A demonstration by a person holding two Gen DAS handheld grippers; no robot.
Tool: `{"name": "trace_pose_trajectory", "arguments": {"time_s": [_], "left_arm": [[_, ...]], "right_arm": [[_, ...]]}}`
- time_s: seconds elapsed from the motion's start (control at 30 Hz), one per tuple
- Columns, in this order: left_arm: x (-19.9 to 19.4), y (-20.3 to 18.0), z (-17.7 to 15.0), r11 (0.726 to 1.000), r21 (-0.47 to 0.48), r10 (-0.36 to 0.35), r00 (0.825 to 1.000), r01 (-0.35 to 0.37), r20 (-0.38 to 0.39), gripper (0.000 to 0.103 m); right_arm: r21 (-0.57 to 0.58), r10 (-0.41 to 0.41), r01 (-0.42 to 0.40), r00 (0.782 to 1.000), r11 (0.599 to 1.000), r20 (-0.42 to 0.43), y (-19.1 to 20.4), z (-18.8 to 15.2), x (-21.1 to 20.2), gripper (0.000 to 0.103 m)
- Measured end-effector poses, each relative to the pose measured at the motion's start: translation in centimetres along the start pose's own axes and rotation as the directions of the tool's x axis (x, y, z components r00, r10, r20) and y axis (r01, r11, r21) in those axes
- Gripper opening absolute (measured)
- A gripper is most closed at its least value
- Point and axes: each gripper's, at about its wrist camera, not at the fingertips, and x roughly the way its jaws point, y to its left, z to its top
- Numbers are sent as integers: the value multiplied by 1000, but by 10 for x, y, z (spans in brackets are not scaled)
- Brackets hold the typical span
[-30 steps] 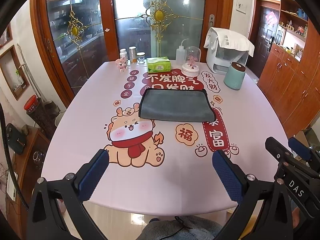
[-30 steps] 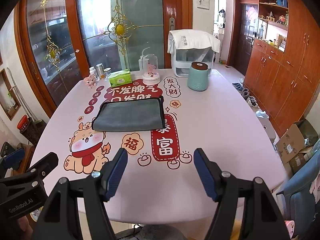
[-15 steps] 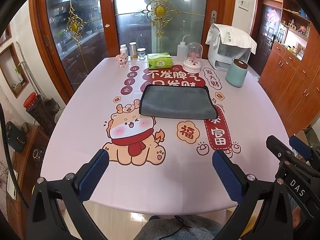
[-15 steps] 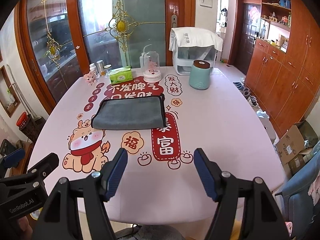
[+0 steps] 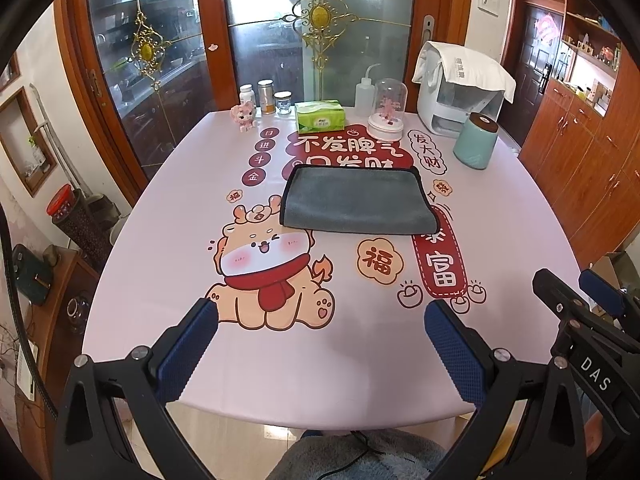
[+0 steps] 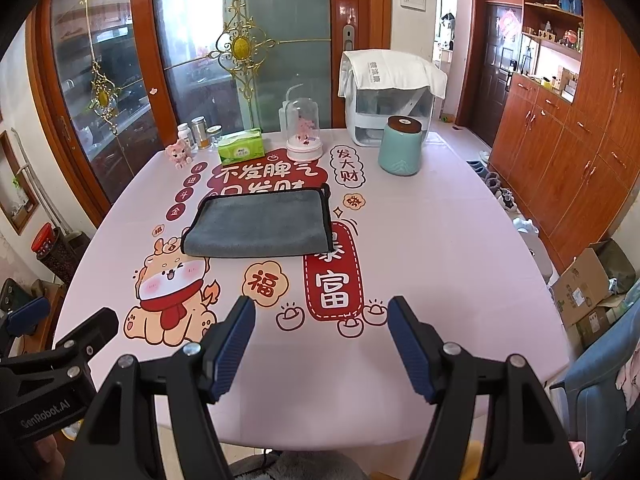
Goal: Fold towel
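The grey towel point(image 5: 357, 205) lies folded flat mid-bench point(image 6: 460, 264), well ahead of me. My left fingers point(image 5: 320, 346) and right fingers point(image 6: 320, 344) both gape wide, holding nothing.

Ahead of the fingers point(image 5: 188, 350), whose blue pads look like ribbed rubber on matt black plastic arms, the grey towel point(image 5: 354, 202) is soft, napped cloth. The surface point(image 5: 168, 248) under it wears a smooth pink printed cover with a faint sheen. Beyond stand glossy wooden door frames point(image 6: 352, 24) and glass panes point(image 6: 280, 40).
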Motion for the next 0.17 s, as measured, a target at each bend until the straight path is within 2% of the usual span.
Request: {"name": "trace_pose_trajectory", "arguments": {"time_s": [0.17], "left_arm": [[1,1,0,1000,3,0,1000,0,-5,103]], "right_arm": [[-1,0,0,1000,1000,-6,1,-1,2,69]]}}
